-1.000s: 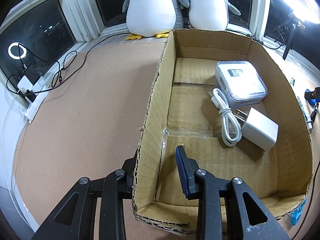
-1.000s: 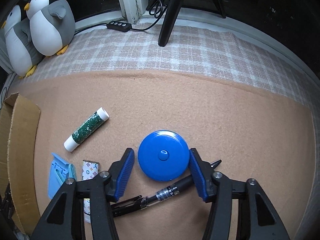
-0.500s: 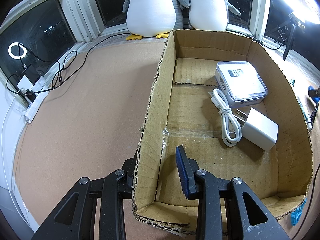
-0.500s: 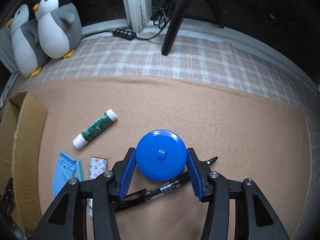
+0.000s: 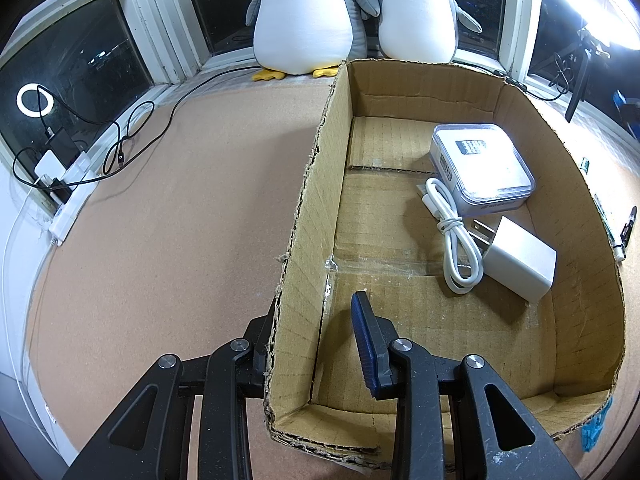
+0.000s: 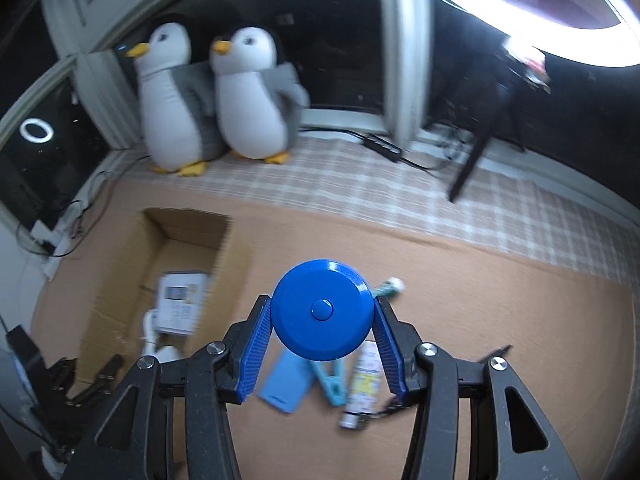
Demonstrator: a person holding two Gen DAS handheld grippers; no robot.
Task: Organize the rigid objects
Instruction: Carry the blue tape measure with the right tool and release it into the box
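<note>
My right gripper (image 6: 322, 312) is shut on a round blue tape measure (image 6: 320, 310) and holds it in the air above the table. Below it lie a blue clip (image 6: 334, 378), a light blue flat piece (image 6: 286, 386), a patterned tube (image 6: 366, 380) and a green glue stick (image 6: 387, 288). The cardboard box (image 5: 304, 216) holds a clear case (image 5: 482, 166), a white cable (image 5: 452, 236) and a white charger (image 5: 520, 258). My left gripper (image 5: 316, 320) is open, its jaws standing either side of the box's left wall without touching it. The box also shows in the right wrist view (image 6: 236, 256).
Two plush penguins (image 5: 352, 16) stand behind the box on the window ledge. Cables and a power strip (image 5: 68, 176) lie at the far left. A tripod leg (image 6: 476, 152) and a ring light (image 6: 520, 8) stand at the back right. A pen (image 5: 626, 232) lies right of the box.
My right gripper has closed on the blue tape measure, lifted it off the table and swung left toward the box. The left gripper has not moved.
</note>
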